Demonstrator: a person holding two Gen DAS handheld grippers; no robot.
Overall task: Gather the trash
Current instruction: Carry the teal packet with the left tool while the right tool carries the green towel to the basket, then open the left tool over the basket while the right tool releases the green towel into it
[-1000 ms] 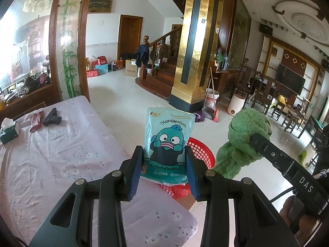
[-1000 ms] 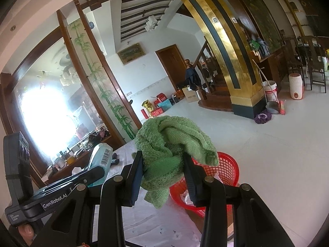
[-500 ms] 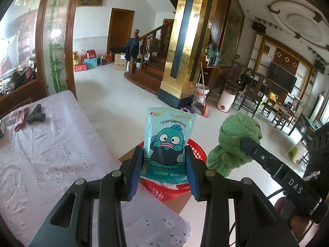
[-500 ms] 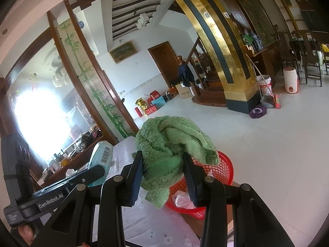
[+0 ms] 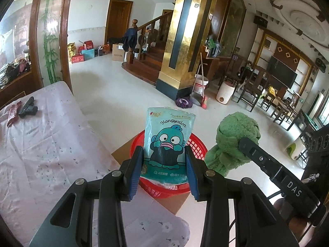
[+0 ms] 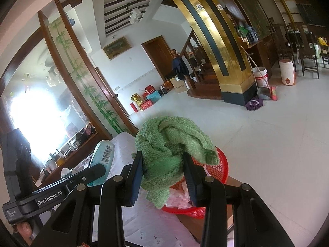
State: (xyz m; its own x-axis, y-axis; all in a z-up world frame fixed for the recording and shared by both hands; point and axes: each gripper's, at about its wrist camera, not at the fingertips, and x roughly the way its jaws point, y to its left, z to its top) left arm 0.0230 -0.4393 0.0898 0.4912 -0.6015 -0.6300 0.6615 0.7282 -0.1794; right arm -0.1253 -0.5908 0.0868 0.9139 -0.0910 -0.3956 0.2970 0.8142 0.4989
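My left gripper (image 5: pixel 163 160) is shut on a teal tissue pack (image 5: pixel 167 144) with a cartoon fish, held upright above the red basket (image 5: pixel 197 144). My right gripper (image 6: pixel 162 164) is shut on a bunched green towel (image 6: pixel 170 142), held over the near side of the same red basket (image 6: pixel 223 164), which has crumpled plastic inside. The towel also shows in the left wrist view (image 5: pixel 234 135), to the right of the pack. The pack shows in the right wrist view (image 6: pixel 102 156), to the left of the towel.
The basket stands on a cardboard box (image 5: pixel 164 203) beside the table's end. The table has a pale floral cloth (image 5: pixel 45 144); a black object (image 5: pixel 28 108) and a red wrapper (image 5: pixel 12 113) lie at its far left. White tiled floor (image 5: pixel 115 94) lies beyond.
Both grippers have moved forward past the table's end toward the basket, which now sits closer and lower under the pack and the towel. Both grips are unchanged.
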